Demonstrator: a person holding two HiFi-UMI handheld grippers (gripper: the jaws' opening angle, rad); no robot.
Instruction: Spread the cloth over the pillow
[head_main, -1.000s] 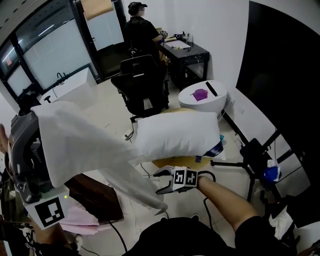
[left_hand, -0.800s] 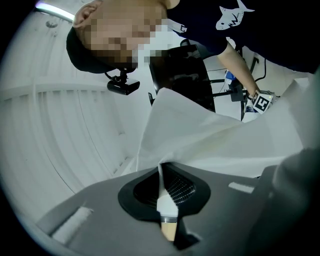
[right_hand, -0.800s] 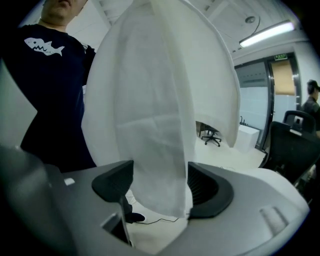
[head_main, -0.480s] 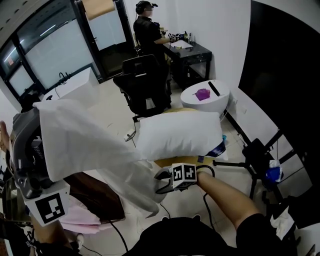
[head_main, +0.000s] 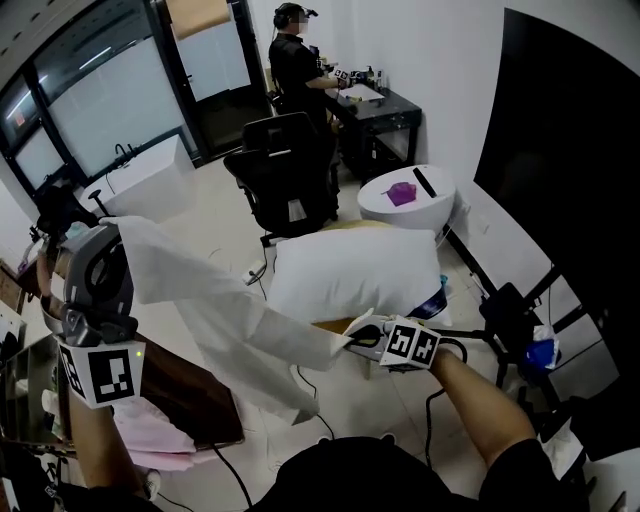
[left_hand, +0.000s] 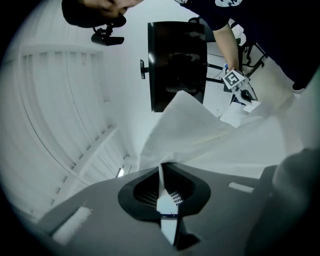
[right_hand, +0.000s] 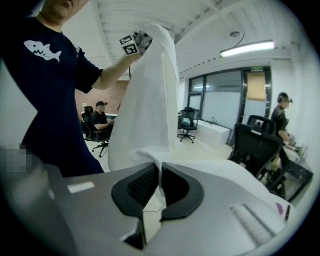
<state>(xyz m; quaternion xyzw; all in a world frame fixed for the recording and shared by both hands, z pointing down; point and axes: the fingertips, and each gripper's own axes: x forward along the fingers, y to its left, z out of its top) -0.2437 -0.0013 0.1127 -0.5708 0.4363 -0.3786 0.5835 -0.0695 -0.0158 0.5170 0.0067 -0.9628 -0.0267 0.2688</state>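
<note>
Bright, even indoor light; ceiling tube (right_hand: 248, 48) glares at 2 o'clock in the right gripper view. Fisheye bends every edge, corners black; nearest foreground soft.

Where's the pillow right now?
In the head view, the pillow lies mid-frame, just beyond the right gripper, whose jaws have just closed on the cloth, in front of the black office chair.

There is one white cloth (head_main: 215, 310) and one white pillow (head_main: 355, 275). Two grippers show, the left gripper (head_main: 112, 238) and the right gripper (head_main: 352, 336), each bearing one marker cube. The head view holds one black office chair (head_main: 290, 170), one black desk (head_main: 385, 105), one round white table (head_main: 430, 205) carrying one purple object (head_main: 401, 190), and one person (head_main: 297, 65) standing at the desk.
</note>
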